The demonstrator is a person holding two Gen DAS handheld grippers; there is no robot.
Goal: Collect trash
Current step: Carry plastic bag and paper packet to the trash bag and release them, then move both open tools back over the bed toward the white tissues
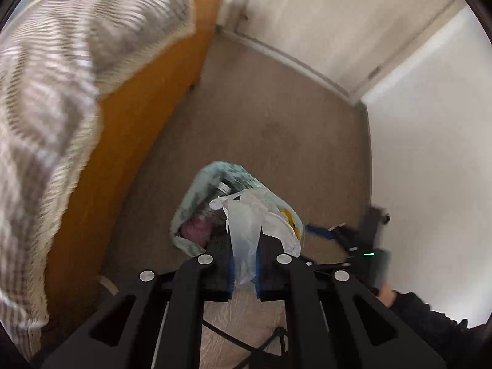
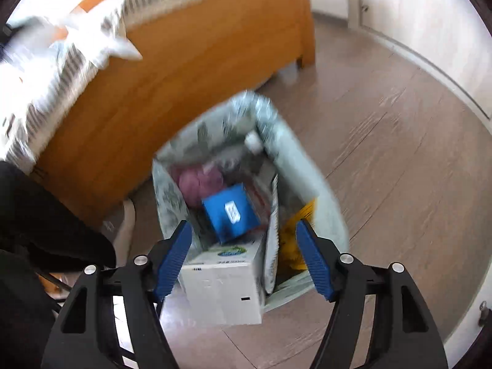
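A pale green patterned trash bag (image 1: 196, 190) stands open on the floor beside the bed. My left gripper (image 1: 244, 246) is shut on a crumpled clear plastic bag (image 1: 246, 224), held just above the trash bag's mouth. In the right wrist view my right gripper (image 2: 243, 224) stands open over the trash bag (image 2: 286, 153). A white carton (image 2: 221, 286) sits between its blue pads (image 2: 313, 258), free of the right pad. Deeper inside lie a blue box (image 2: 230, 212), something pink (image 2: 196, 181) and a yellow wrapper (image 2: 295, 240). The right gripper (image 1: 330, 230) shows at the bag's right in the left wrist view.
An orange wooden bed frame (image 1: 129, 141) with striped bedding (image 1: 46, 92) runs along the left. A white wall (image 1: 430, 169) closes the right side. A dark cable (image 1: 233, 338) lies on the wood-look floor. A person's dark clothing (image 2: 37, 215) and a pale slipper (image 2: 126, 227) sit beside the bag.
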